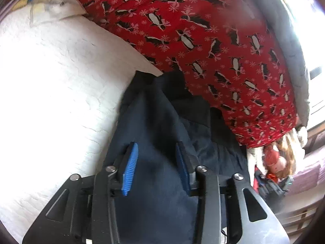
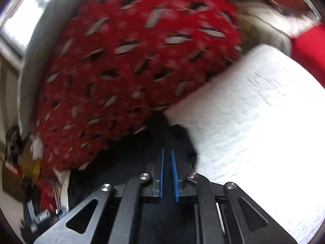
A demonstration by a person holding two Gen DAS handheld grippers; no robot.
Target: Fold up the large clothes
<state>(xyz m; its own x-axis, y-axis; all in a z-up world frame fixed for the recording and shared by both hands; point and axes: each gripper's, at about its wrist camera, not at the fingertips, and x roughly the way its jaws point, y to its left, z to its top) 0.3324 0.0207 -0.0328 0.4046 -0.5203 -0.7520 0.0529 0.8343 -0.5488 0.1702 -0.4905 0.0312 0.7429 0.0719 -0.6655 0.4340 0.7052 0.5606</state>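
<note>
A dark navy garment [image 1: 158, 111] lies crumpled on a white quilted bed [image 1: 50, 81], its far edge up against a red penguin-print fabric [image 1: 182, 30]. My left gripper [image 1: 157, 144] hovers over the garment, open, and its blue pads [image 1: 130, 168] stand well apart with nothing pinched. In the blurred right wrist view the same dark garment [image 2: 121, 158] lies under my right gripper [image 2: 167, 150]. Its blue pads [image 2: 161, 174] leave only a slim gap with dark cloth showing in it. Whether they pinch the cloth I cannot tell.
The red penguin fabric [image 2: 121, 61] heaps high behind the garment, backed by a grey blanket [image 1: 288, 40]. A pillow [image 1: 50, 4] lies at the bed's far end. The white quilt [image 2: 254, 111] spreads to one side. Beyond the bed's edge the floor holds cluttered items [image 1: 274, 162].
</note>
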